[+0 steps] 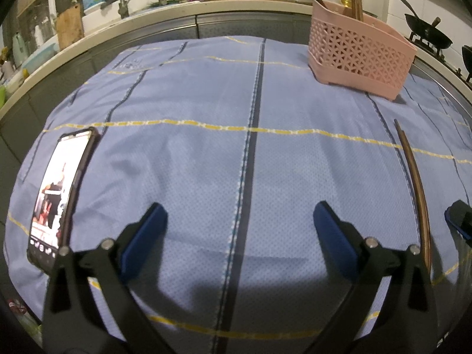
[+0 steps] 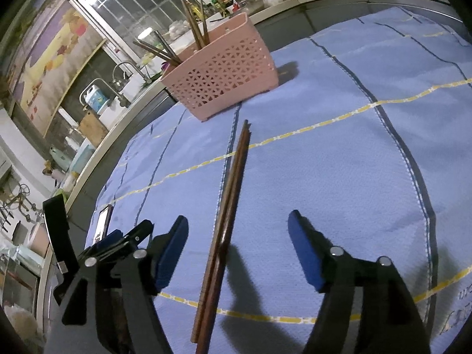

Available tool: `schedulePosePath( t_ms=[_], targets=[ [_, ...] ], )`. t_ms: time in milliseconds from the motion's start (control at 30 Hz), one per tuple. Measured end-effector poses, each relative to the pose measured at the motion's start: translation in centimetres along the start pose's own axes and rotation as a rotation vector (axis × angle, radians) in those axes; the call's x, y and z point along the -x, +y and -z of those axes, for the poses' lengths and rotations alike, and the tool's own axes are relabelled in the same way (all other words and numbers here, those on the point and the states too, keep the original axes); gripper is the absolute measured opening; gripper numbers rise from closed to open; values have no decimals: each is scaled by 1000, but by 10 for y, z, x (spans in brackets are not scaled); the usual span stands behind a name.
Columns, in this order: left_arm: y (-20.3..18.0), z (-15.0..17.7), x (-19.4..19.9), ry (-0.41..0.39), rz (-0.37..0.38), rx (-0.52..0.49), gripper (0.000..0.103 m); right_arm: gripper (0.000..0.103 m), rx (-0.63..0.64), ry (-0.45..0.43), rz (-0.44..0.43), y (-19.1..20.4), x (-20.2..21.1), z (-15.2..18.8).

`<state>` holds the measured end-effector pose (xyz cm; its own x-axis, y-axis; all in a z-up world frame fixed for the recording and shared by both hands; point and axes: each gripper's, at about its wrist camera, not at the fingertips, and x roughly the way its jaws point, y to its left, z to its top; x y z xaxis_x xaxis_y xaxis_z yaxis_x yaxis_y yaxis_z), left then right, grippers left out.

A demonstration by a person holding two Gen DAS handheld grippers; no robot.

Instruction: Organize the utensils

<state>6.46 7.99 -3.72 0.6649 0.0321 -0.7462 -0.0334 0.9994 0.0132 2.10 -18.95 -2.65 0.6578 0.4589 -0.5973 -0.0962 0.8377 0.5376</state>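
Note:
A pair of brown wooden chopsticks (image 2: 227,221) lies flat on the blue cloth, pointing toward a pink perforated basket (image 2: 224,79) that holds several chopsticks and utensils upright. My right gripper (image 2: 239,227) is open and empty, its jaws straddling the chopsticks above the cloth. My left gripper (image 1: 240,215) is open and empty over the cloth's middle. In the left wrist view the chopsticks (image 1: 416,185) lie to its right and the basket (image 1: 358,56) stands far right. The left gripper's fingers (image 2: 118,242) show at the lower left of the right wrist view.
A phone (image 1: 59,194) with a lit screen lies on the cloth (image 1: 206,147) at the left edge. A counter with a sink, faucets and bottles (image 1: 138,3) runs behind the table. A wok (image 1: 427,32) sits on a stove at the far right.

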Motion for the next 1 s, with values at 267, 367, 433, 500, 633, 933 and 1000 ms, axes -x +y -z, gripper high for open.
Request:
schedulePosePath(
  t_ms=[267,367,433,500,633,933,1000],
  targets=[
    [0,0,1,5,5,4,97,76,-36,-8,-37,-4,0,0],
    [0,0,1,9,6,7,97,76,-36,-3,-39,-4,0,-1],
    [0,0,2,11,8,7,97,76,-36,-4,-38,-4,0,-1],
    [0,1,2,13,12,6,97,76,-32,-3,-37,-4,1,-1],
    [2,-1,3,34,21,3,97,76,-20,-3,-29,-2,1,-1],
    [9,-6,4,75,61,37,97,76,36,-5,30,9,-3,1],
    [9,-6,4,75,66,41,97,76,49,-4,46,11,-3,1]
  ],
)
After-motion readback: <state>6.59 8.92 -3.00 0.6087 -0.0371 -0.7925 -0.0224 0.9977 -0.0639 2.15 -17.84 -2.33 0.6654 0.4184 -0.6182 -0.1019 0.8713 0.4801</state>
